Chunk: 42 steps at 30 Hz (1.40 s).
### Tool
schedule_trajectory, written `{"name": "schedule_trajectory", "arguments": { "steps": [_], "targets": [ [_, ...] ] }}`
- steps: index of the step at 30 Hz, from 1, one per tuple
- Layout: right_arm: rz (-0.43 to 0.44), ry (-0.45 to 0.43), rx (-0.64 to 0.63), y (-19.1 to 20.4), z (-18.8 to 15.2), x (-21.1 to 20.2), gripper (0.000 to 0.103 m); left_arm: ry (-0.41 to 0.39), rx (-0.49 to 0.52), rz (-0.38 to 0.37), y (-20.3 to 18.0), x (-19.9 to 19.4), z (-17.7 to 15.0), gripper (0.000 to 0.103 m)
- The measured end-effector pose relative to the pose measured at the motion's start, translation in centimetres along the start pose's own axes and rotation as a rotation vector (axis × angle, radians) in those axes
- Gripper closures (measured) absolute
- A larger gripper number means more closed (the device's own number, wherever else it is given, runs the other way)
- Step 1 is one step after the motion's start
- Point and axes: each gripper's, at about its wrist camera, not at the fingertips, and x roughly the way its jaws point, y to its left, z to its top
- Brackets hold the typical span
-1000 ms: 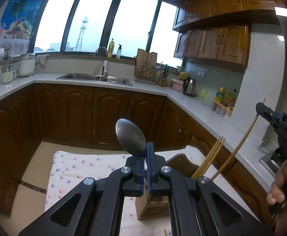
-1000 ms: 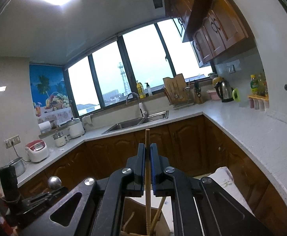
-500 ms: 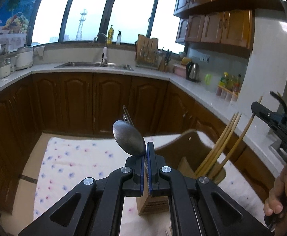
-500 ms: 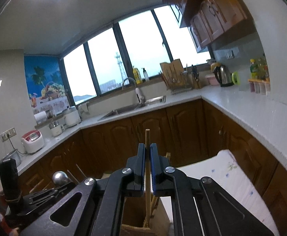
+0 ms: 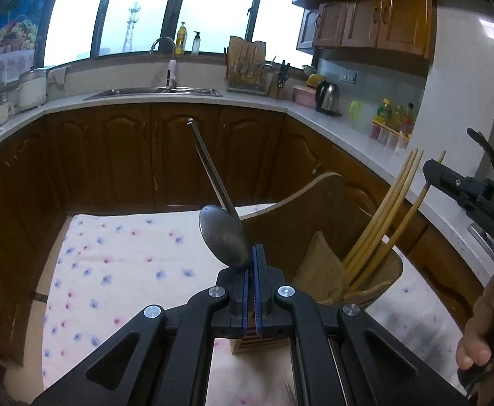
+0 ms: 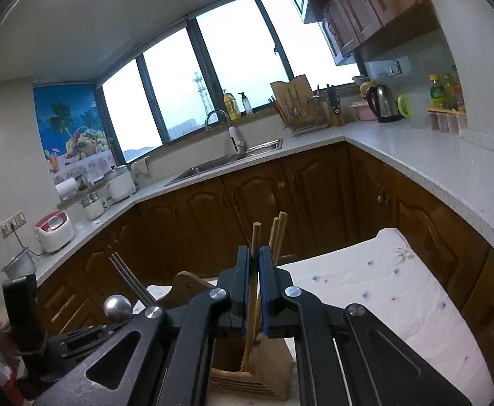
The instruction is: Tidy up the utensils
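Note:
My left gripper (image 5: 253, 256) is shut on a steel spoon (image 5: 225, 239), bowl up, just left of the wooden utensil holder (image 5: 328, 233). Metal chopsticks (image 5: 209, 169) lean out of the holder's left compartment. Several bamboo chopsticks (image 5: 382, 216) stand in its right compartment. My right gripper (image 6: 254, 258) is shut on one bamboo chopstick (image 6: 255, 237), whose lower end reaches into the holder (image 6: 267, 365). The right gripper also shows in the left wrist view (image 5: 431, 172), and the spoon in the right wrist view (image 6: 117, 307).
The holder stands on a white floral cloth (image 5: 121, 264) over a low table. Brown cabinets (image 5: 128, 155) and a grey countertop (image 6: 433, 155) ring the space. A sink (image 5: 152, 93), a kettle (image 5: 328, 96) and bottles (image 5: 392, 118) sit on the counter.
Both grippers have come down toward the holder. The chopstick in the right gripper has sunk deeper into the holder. The spoon is now lower, beside the holder's rim.

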Motion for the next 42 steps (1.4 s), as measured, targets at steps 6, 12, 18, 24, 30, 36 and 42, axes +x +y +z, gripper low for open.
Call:
{"name": "schedule_trajectory", "arguments": {
  "steps": [6,12,18,24,30,36,42],
  "targets": [
    [-0.001,0.002,-0.002,0.0,0.0,-0.1,0.098,0.005,-0.002,0.003,0.0,0.1,0.4,0.102],
    [-0.002,0.002,-0.003,0.0,0.0,0.0,0.098,0.006,-0.001,0.004,0.0,0.1,0.1,0.102],
    [-0.002,0.003,-0.002,-0.1,0.1,-0.1,0.095,0.013,-0.004,-0.001,-0.1,0.0,-0.1,0.102],
    [-0.007,0.01,-0.003,-0.2,-0.1,0.0,0.093,0.02,0.001,0.004,-0.2,-0.2,0.0,0.1],
    [-0.013,-0.005,0.022,-0.5,-0.5,-0.4,0.053,0.022,0.0,0.004,-0.6,-0.6,0.1,0.086],
    [-0.006,-0.008,0.045,-0.9,-0.4,-1.1,0.053,0.023,0.002,0.008,-0.8,-1.2,-0.1,0.074],
    [0.017,-0.008,0.054,-0.8,-0.5,-1.5,0.032,0.005,0.013,0.022,-1.0,-2.3,-0.6,0.04]
  ]
}}
